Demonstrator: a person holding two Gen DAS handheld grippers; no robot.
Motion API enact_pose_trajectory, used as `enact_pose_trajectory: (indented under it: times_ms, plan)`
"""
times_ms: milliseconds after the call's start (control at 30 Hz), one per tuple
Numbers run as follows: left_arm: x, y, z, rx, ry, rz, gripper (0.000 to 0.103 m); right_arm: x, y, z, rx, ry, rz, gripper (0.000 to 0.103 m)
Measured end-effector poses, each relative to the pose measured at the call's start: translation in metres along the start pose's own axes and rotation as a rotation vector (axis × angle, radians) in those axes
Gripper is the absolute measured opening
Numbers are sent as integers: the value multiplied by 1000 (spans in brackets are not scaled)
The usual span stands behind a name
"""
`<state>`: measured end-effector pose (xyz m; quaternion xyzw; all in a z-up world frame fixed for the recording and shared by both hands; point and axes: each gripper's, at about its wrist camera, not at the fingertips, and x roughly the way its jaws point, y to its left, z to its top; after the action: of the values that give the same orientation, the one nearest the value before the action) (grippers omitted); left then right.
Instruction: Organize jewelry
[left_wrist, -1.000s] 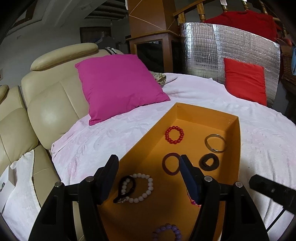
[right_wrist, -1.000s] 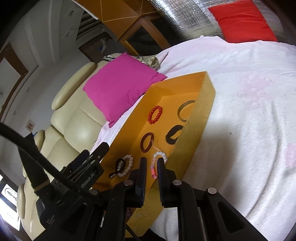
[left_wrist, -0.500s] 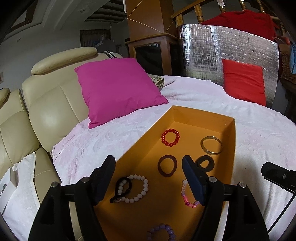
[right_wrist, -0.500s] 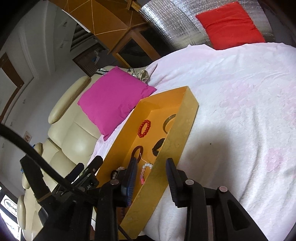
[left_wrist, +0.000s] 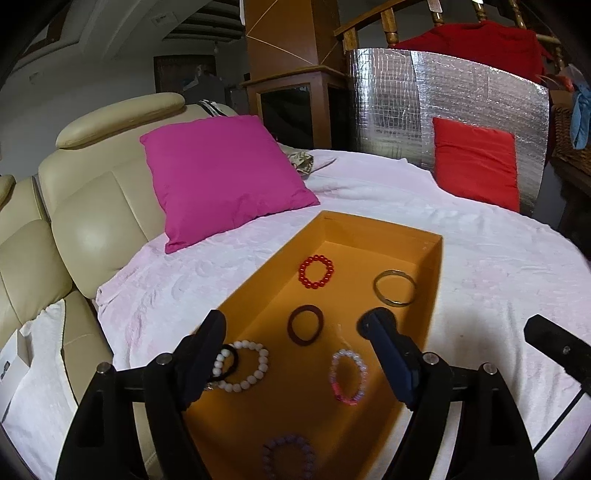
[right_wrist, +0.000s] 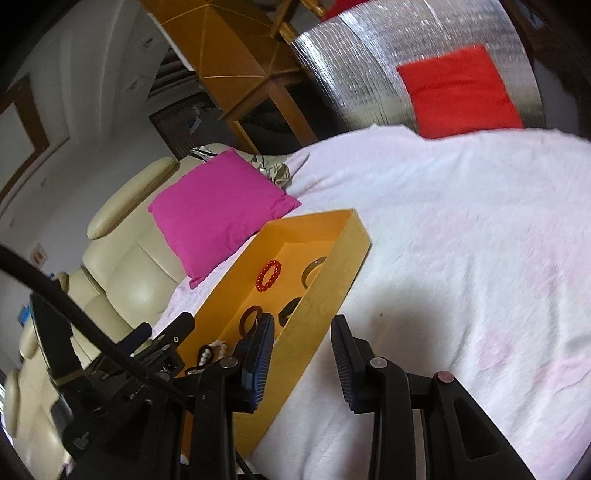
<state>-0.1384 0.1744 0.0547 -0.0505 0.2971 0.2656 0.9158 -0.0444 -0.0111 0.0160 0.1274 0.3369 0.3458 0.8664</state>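
An orange tray (left_wrist: 436, 273) lies on a bed covered by a pale pink sheet (left_wrist: 498, 266), and the jewelry rests loose on its floor; nearest the left wrist camera a lilac bead bracelet (left_wrist: 289, 455) sits at the near end; beyond it a pink and clear bead bracelet (left_wrist: 349, 376) lies flat with a thin pale cord trailing from its far side; to its left a white bead bracelet (left_wrist: 244, 365) overlaps a black hair tie (left_wrist: 226, 363), partly hidden by a finger of the left tool (left_wrist: 295, 330); further in is a dark maroon ring-shaped band (left_wrist: 306, 325), then a black band (right_wrist: 290, 309) mostly hidden behind the other finger; at the far end a red bead bracelet (left_wrist: 316, 271) and a gold bangle (left_wrist: 394, 287) lie apart, side by side.

The left tool hangs over the near half of the tray, its fingers spread wide, nothing between them; the right tool (right_wrist: 302, 345) is also spread and empty, straddling the tray's right wall, one finger over the inside and one over the sheet.

Left of the tray a magenta cushion (left_wrist: 225, 177) leans on a cream leather sofa (left_wrist: 92, 214); at the far side a red cushion (left_wrist: 476, 162) rests against a silver foil panel (left_wrist: 388, 110); a wooden cabinet (left_wrist: 295, 99) stands behind; no legible writing shows anywhere.
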Motion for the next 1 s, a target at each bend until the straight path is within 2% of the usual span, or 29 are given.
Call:
enact_pose_trajectory:
  times_ms: [100, 167, 633, 767, 1000]
  plan:
    - [-9, -10, 2, 11, -6, -14, 84, -12, 4, 0, -54, -33, -25, 38]
    - [-17, -19, 5, 33, -17, -30, 87, -21, 1, 1, -68, -60, -41, 47]
    - [-42, -83, 8, 115, -7, -99, 88, -78, -52, 8, -27, -161, -135, 47]
    - [-52, -88, 8, 129, -37, -74, 88, -90, -57, 8, -27, -175, -128, 47]
    - [-74, -64, 17, 108, -90, 41, 88, -94, -20, 6, -147, -201, -46, 47]
